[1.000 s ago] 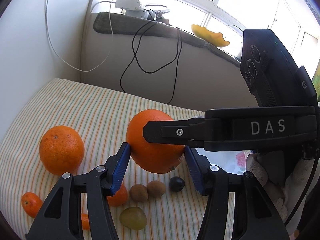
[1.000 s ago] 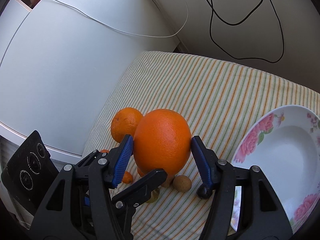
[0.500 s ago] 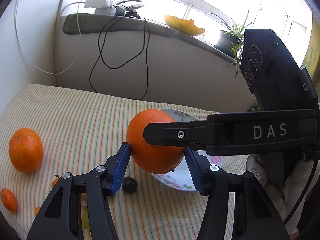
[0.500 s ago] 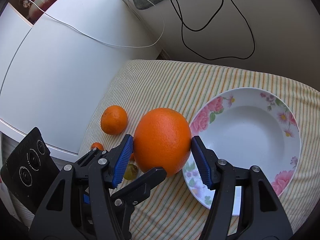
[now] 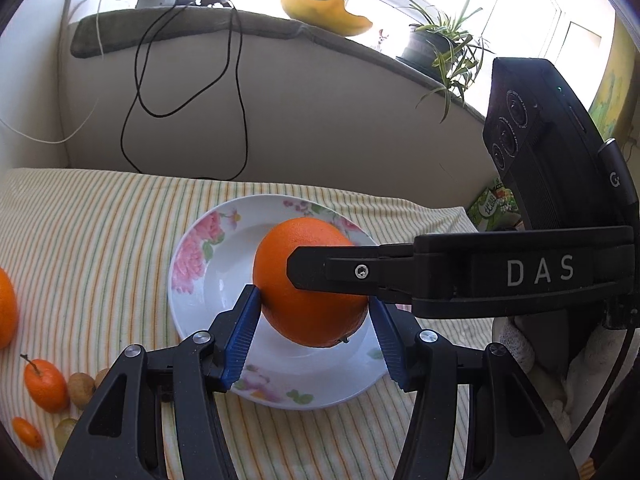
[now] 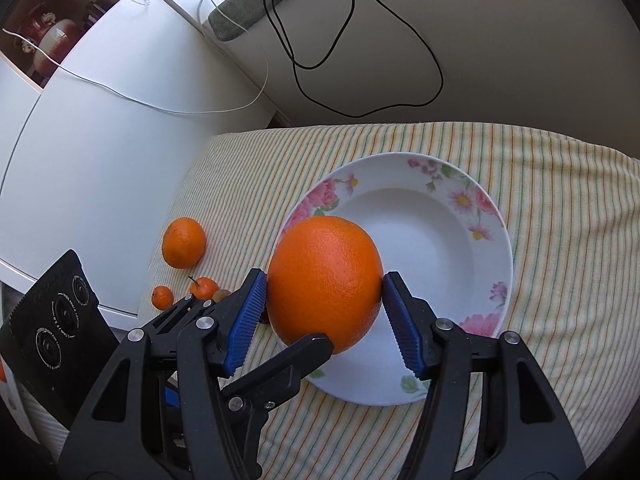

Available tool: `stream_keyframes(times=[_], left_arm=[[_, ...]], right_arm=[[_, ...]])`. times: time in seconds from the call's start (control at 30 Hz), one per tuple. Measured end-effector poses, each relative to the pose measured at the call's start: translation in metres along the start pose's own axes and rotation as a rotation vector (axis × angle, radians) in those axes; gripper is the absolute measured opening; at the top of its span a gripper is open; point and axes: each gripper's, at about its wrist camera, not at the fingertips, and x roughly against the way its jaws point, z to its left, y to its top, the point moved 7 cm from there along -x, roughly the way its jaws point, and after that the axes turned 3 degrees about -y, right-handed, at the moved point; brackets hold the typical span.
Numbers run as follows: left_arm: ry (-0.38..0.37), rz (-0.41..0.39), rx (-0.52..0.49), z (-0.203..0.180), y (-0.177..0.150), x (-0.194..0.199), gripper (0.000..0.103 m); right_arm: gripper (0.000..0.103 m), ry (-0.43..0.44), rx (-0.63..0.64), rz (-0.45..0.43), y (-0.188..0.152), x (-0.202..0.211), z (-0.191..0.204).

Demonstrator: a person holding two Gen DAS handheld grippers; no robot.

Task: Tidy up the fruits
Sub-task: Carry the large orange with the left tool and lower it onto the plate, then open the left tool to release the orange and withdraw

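A large orange point(image 5: 308, 284) is held above the white flowered plate point(image 5: 192, 264). My left gripper point(image 5: 316, 320) is shut on it with its blue pads on both sides. My right gripper point(image 6: 324, 304) is also shut on the same orange point(image 6: 324, 280), crossing from the right in the left wrist view. In the right wrist view the orange hangs over the left rim of the plate point(image 6: 460, 240). A second orange point(image 6: 184, 242), small tangerines point(image 6: 204, 286) and small brown fruits point(image 5: 82, 390) lie on the striped cloth to the left.
The striped cloth point(image 5: 100, 248) covers the surface, bounded by a white cabinet point(image 6: 100, 160) on the left and a beige wall with hanging black cables point(image 5: 236, 92) behind. A windowsill holds a potted plant point(image 5: 436, 44). A green box point(image 5: 494, 206) sits at the far right.
Both grippers carried the large orange rightward from above the loose fruits to above the plate. The second orange and small fruits slid to the left edge of view.
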Motion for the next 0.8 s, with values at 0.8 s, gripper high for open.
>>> stream_keyframes(times=[0.8], left_arm=[[0.013,0.015,-0.034,-0.007,0.003,-0.007,0.053]], right_arm=[[0.063,-0.053,-0.014,-0.024,0.004,0.001,-0.023]])
